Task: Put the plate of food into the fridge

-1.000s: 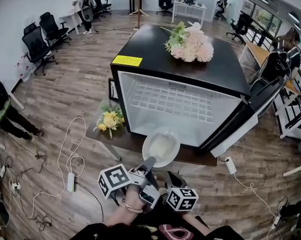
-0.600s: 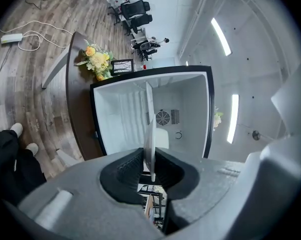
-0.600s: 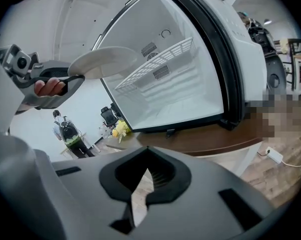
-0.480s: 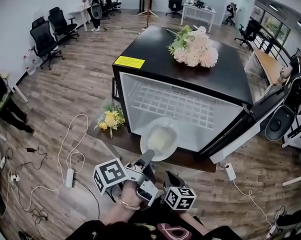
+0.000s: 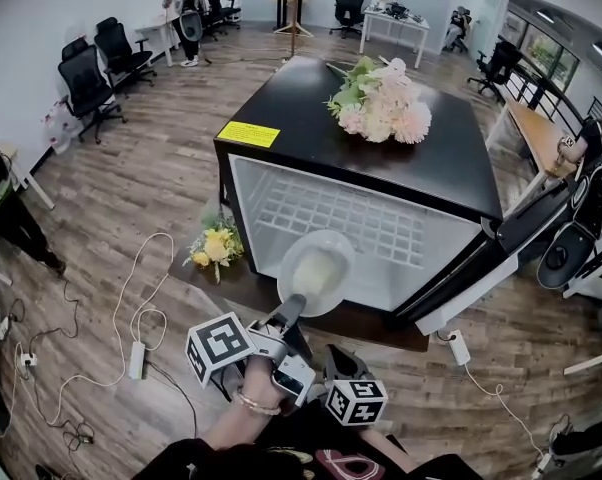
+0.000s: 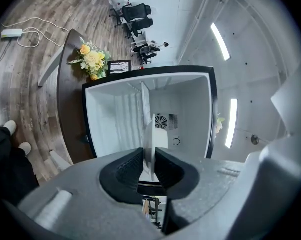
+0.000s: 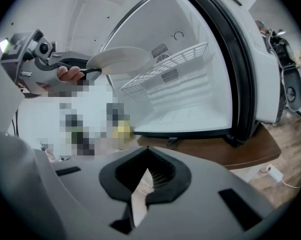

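Note:
A white plate of pale food (image 5: 316, 268) hangs in front of the open fridge (image 5: 281, 158), just before its wire shelf (image 5: 351, 218). My left gripper (image 5: 289, 315) is shut on the plate's near rim. In the left gripper view the plate (image 6: 148, 134) stands edge-on between the pads (image 6: 133, 166), with the white fridge interior (image 6: 185, 109) straight behind. The right gripper view shows the plate (image 7: 121, 60) level, held out from the left gripper (image 7: 45, 66) toward the shelf (image 7: 175, 64). My right gripper (image 5: 333, 356) stays low near my body, jaws together and empty (image 7: 146, 176).
The fridge door (image 5: 481, 263) swings open to the right. Pink flowers (image 5: 381, 96) lie on the fridge top. A yellow bouquet (image 5: 216, 246) sits on the low brown table (image 5: 241, 288) under the fridge. Cables and a power strip (image 5: 136, 360) lie on the floor at left.
The left gripper has carried the plate up and forward, so it now overlaps the fridge opening. The right gripper has stayed where it was.

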Demonstrator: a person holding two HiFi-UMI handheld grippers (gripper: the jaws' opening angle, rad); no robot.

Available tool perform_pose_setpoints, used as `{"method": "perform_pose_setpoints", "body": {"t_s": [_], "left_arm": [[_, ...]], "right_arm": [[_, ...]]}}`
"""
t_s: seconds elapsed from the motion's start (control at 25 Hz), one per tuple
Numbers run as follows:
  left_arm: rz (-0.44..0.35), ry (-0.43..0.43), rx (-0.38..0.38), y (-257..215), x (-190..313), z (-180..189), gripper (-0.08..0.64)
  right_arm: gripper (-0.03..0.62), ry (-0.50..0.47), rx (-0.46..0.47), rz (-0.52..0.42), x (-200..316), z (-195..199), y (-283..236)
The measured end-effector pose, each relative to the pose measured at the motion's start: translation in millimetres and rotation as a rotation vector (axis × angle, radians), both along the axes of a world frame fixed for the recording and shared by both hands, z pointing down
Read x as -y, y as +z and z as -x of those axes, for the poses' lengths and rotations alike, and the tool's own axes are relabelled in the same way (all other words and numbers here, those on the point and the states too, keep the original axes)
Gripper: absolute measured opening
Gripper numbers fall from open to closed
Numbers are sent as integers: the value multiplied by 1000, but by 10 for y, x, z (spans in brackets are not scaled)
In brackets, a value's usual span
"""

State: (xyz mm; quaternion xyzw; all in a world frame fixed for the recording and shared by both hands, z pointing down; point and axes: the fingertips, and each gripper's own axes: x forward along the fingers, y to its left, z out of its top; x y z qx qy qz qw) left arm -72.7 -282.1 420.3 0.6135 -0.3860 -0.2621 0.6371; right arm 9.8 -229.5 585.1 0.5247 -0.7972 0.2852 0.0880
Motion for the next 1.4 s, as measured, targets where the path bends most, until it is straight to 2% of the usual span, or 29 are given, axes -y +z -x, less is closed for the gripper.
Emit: {"method": "perform_pose_setpoints", "body": {"t_s": [0.28,1.4], "left_arm": [[10,-7,-31,13,156,-55,60],[49,-40,-15,113,542,-145,58]], "right_arm": [[8,11,-2,-2,75,-66,16],[8,34,45,21,278,-199,87]]}}
